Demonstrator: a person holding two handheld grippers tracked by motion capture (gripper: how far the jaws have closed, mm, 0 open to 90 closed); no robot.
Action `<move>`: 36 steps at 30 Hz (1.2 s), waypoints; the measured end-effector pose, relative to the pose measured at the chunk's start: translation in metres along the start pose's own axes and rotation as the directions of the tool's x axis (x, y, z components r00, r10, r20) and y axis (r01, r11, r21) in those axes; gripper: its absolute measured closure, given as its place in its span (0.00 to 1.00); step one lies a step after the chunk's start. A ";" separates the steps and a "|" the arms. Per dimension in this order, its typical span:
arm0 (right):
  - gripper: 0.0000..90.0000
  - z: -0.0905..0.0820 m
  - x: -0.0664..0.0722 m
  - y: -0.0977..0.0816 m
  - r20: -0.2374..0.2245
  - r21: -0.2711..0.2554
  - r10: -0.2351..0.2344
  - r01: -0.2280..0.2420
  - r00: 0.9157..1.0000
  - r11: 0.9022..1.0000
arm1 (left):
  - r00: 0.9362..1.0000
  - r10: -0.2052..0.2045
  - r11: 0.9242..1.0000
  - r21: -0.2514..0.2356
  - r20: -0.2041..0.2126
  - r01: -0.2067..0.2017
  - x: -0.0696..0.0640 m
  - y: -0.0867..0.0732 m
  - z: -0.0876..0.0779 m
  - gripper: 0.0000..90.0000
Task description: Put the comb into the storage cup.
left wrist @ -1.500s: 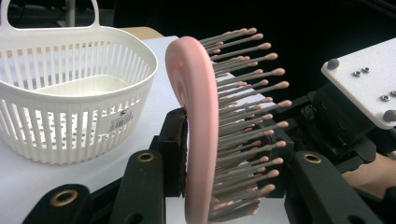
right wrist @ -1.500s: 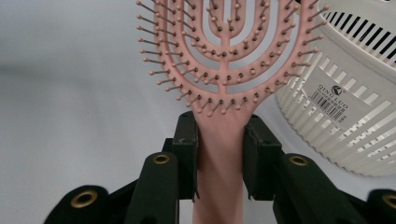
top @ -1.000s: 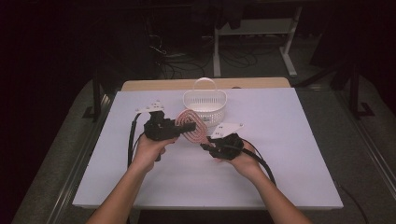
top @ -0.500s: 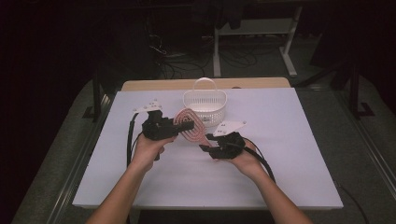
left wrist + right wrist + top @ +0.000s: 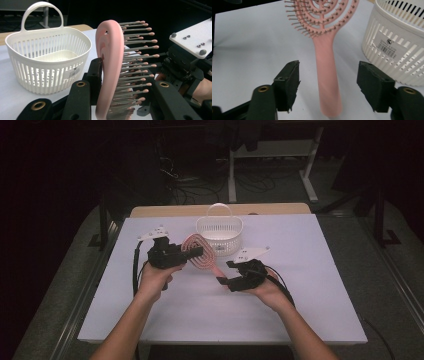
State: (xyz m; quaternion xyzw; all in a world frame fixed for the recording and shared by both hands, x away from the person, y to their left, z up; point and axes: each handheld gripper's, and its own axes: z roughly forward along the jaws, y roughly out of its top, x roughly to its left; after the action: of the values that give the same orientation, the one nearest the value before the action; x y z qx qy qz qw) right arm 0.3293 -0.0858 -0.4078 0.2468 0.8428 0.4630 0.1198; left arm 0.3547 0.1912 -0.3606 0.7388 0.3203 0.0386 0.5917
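Note:
A pink hairbrush [image 5: 201,254] with a vented oval head hangs above the table. My left gripper [image 5: 192,254] is shut on the brush's head [image 5: 111,62], bristles facing right in the left gripper view. Its handle [image 5: 327,75] slopes down toward my right gripper [image 5: 223,281]. The right gripper's jaws have just been opening. The handle runs between its pads [image 5: 288,85], and neither pad touches it. The right gripper [image 5: 190,62] also shows behind the bristles.
A white slotted basket [image 5: 220,236] with a hoop handle stands empty just behind the brush, near the table's far edge; its wall [image 5: 397,45] is close on the right of the handle. The pale table [image 5: 300,310] stretches in front of and beside both hands.
The right gripper's jaws have spread apart off the brush handle. The left gripper keeps hold of the brush head, and both hands stay almost in place.

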 end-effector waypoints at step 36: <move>0.00 -0.049 -0.014 -0.075 0.105 0.026 0.181 -0.185 0.978 0.982 | 1.000 -0.009 0.999 -0.040 -0.006 0.009 0.006 0.005 -0.013 0.72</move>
State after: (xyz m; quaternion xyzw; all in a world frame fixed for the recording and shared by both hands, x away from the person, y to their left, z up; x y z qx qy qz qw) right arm 0.2973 -0.1623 -0.4444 0.3489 0.8174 0.4437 0.1152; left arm 0.3564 0.2049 -0.3541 0.7253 0.3246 0.0448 0.6055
